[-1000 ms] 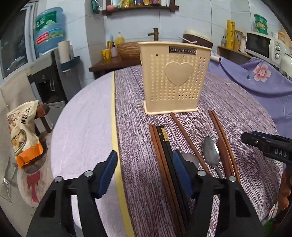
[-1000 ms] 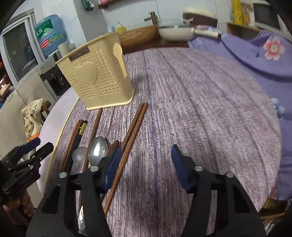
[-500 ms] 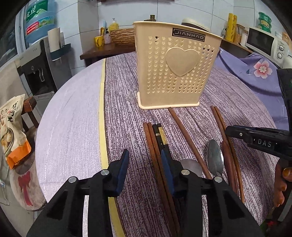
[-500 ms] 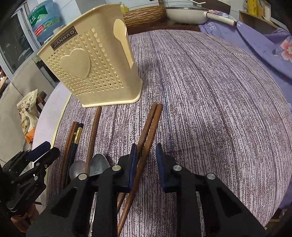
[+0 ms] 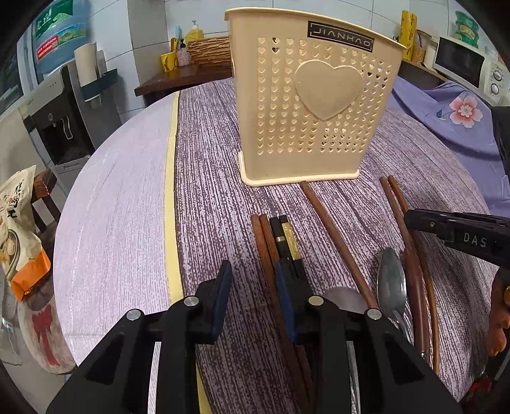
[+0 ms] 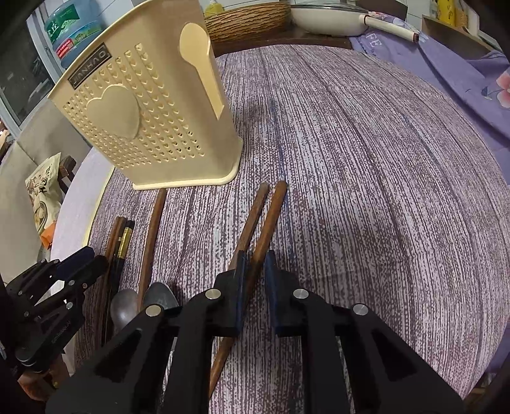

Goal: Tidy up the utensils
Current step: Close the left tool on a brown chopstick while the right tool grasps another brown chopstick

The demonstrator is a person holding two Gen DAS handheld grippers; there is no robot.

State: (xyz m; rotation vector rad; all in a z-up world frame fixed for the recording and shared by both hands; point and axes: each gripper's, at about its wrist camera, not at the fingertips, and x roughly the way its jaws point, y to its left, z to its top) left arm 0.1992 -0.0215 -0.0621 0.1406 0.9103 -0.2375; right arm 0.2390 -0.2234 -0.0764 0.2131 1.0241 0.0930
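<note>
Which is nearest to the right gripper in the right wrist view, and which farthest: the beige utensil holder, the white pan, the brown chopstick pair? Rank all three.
1. Brown chopstick pair: between the closing jaws of the right gripper.
2. Beige utensil holder: upper left, standing on the table.
3. White pan: top, beyond the table.

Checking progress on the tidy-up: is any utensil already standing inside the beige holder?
No: the beige holder shows nothing above its rim, and the chopsticks and spoons lie on the tablecloth.
</note>
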